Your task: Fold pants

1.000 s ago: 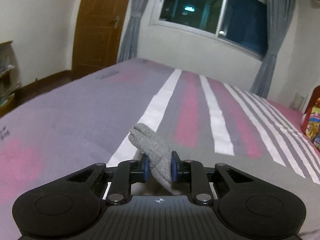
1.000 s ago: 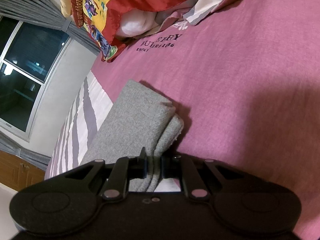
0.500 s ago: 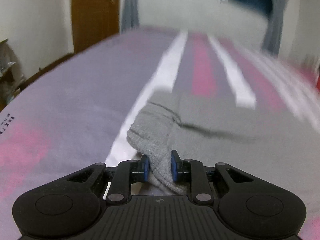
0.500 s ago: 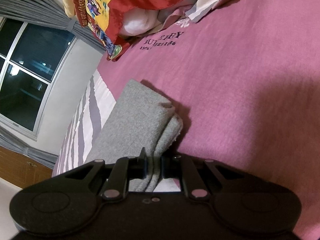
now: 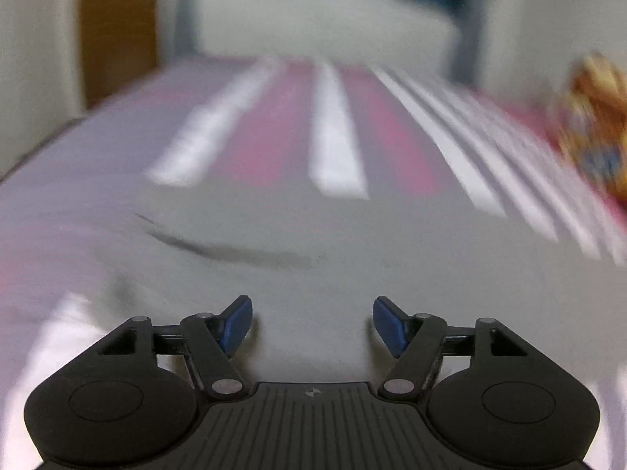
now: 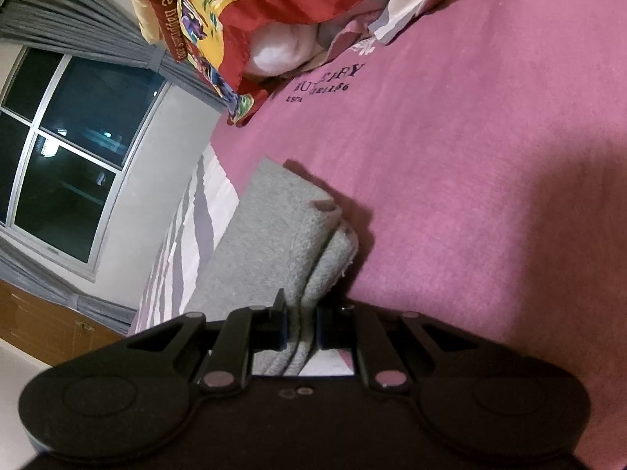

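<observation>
Grey knit pants [image 6: 282,235] lie folded on the bed [image 6: 490,196], near the pillows at its far end. The right tool [image 6: 301,329] pinches the stacked layers at the near edge. The left tool [image 5: 311,321] has just been opening, jaws wide, nothing between them, over what seems, through blur, flat cloth [image 5: 313,243]. Soft, light and limp: grip through all layers at a corner.
</observation>
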`<act>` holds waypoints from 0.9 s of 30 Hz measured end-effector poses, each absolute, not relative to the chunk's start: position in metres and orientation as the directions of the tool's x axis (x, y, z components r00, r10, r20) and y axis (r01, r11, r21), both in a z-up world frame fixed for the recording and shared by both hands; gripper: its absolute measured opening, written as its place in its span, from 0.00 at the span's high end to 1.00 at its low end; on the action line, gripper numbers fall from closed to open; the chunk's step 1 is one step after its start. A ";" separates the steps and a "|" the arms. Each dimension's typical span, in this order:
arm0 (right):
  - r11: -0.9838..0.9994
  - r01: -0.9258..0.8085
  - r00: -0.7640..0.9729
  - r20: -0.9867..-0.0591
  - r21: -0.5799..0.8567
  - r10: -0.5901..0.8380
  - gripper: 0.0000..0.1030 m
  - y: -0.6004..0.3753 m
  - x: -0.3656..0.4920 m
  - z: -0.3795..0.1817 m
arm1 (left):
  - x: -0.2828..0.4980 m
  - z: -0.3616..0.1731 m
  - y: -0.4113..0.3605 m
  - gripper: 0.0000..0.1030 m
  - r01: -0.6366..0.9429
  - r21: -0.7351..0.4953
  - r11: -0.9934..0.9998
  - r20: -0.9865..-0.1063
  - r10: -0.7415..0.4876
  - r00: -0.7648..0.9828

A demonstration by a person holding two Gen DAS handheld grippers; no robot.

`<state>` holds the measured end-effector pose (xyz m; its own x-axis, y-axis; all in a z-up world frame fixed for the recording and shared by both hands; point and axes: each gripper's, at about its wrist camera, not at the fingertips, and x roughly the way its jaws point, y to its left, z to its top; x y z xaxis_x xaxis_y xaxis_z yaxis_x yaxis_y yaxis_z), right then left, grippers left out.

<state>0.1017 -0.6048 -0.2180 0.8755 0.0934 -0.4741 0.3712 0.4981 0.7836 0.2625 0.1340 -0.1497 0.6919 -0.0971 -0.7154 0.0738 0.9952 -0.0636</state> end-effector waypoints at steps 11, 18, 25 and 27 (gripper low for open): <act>0.525 0.355 0.873 -0.476 0.774 0.111 0.93 -0.613 0.101 -0.218 | 0.258 -0.168 0.120 0.31 0.082 -0.004 0.997 -0.724 -0.060 0.687; 0.493 0.379 0.885 -0.462 0.783 0.054 0.90 -0.607 0.101 -0.216 | 0.249 -0.172 0.110 0.20 0.065 0.024 0.998 -0.691 -0.030 0.722; 0.431 0.402 0.869 -0.485 0.808 0.096 0.90 -0.616 0.106 -0.217 | 0.250 -0.171 0.108 0.00 0.035 0.058 0.998 -0.687 0.015 0.727; 0.433 0.406 0.866 -0.491 0.805 0.101 0.90 -0.614 0.107 -0.217 | 0.250 -0.171 0.109 0.00 0.037 0.055 0.998 -0.685 0.010 0.729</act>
